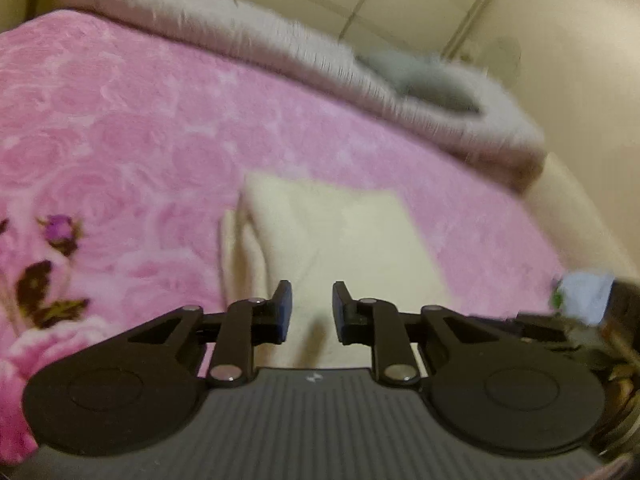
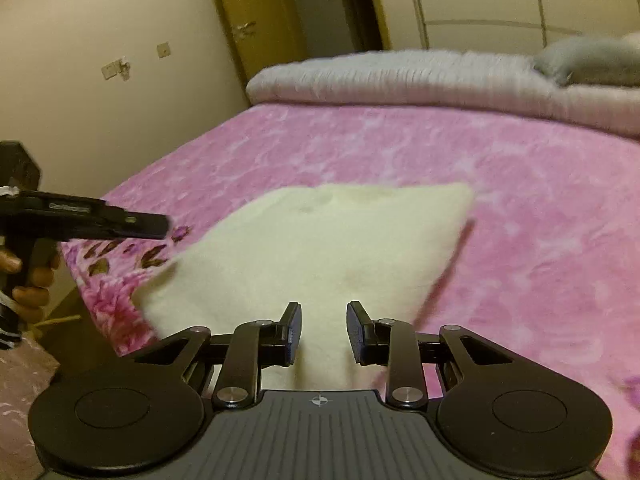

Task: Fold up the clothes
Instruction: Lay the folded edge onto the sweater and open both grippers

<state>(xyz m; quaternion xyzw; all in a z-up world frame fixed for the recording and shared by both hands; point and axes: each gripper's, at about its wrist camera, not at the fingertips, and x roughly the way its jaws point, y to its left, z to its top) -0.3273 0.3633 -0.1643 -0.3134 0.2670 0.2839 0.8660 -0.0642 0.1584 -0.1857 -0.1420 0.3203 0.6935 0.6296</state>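
My left gripper (image 1: 312, 310) has its two fingers apart, and nothing is between them. It hangs above the near edge of the cream garment (image 1: 336, 240), which lies folded on the pink blanket (image 1: 140, 128) of the bed. In the left wrist view I see a second layer of the same cloth coming out at the left side of the fold. My right gripper (image 2: 323, 334) also has its fingers apart and it holds nothing; it is over the near end of the cream garment (image 2: 320, 240), but I cannot tell if it touches the cloth. In the right wrist view my left gripper (image 2: 100, 220) shows from the side at the left edge, with my hand (image 2: 28, 280) around its handle. A rolled grey quilt (image 2: 400, 76) lies along the far side of the bed, and a grey pillow (image 2: 592, 60) rests on it. Both views are a little blurred
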